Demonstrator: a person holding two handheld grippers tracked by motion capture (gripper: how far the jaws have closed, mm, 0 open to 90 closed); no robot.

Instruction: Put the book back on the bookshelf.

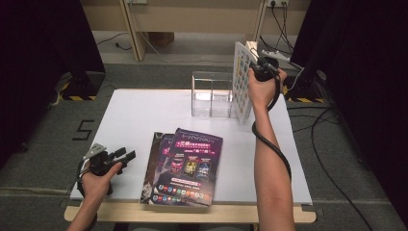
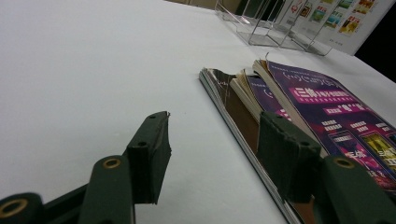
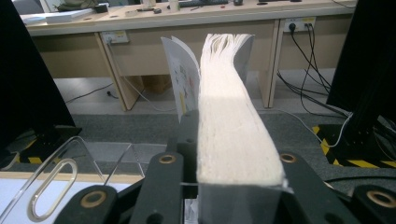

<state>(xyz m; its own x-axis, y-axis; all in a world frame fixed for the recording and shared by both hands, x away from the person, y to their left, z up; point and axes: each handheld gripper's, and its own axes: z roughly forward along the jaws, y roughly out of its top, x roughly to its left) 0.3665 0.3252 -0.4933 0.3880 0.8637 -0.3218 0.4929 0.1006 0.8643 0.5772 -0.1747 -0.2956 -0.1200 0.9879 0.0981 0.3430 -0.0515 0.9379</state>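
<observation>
While the right gripper [image 1: 260,67] clamps the book [image 1: 242,79] upright beside the clear rack [image 1: 211,94], lower it squarely into a slot; left gripper [image 1: 126,155] waits open near the magazines [image 1: 185,166].

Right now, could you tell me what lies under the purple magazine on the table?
Under the purple magazine lie at least two more magazines, edges fanned out leftward; their covers are mostly hidden.

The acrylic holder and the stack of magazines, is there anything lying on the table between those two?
Nothing: in the high view, bare white table separates the acrylic holder from the stack of magazines.
</observation>
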